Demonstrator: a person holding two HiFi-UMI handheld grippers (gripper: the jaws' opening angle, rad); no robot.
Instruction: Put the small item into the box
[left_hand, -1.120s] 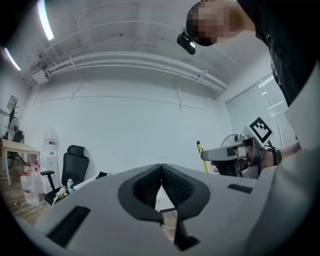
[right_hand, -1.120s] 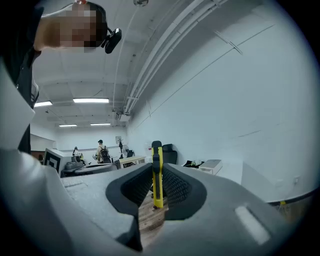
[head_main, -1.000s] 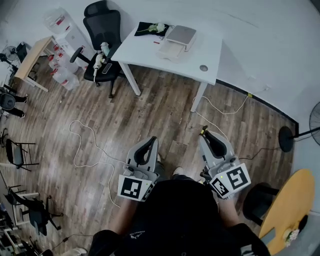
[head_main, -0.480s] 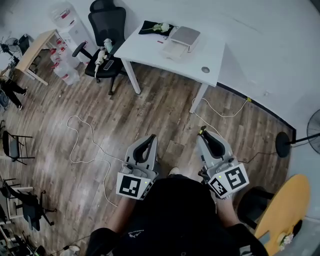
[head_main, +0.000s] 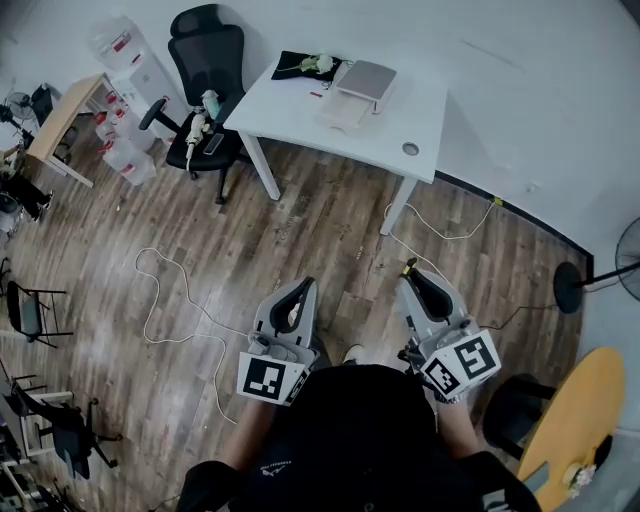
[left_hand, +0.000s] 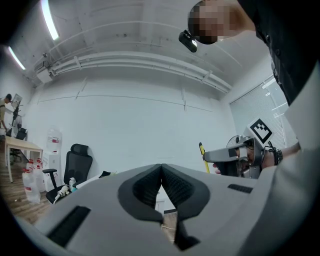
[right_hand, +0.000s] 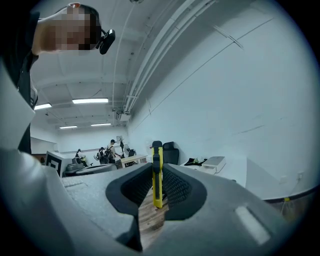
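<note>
Two tongs held close, knife in the right

Both sit side by side before the person's body, aimed over the wooden floor (head_main: 300, 230) toward the white bench (head_main: 300, 105), well apart from it. Left tongs (left_hand: 161, 167) are pressed together, empty. Right tongs (head_main: 411, 275) clamp a yellow utility knife (right_hand: 157, 175) — long axis upright, black end topmost.

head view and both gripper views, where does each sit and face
Head view: on the person's head, facing steeply down at wood floor and white table; shows torso, left tongs, right tongs.
Left gripper view: on the left tongs, along their shut jaws toward a black office chair; right tongs show at right.
Right gripper view: on the right tongs, along jaws shut on a yellow utility knife, toward the table; torso at left.
Shared: both gripper views catch the chair.
</note>
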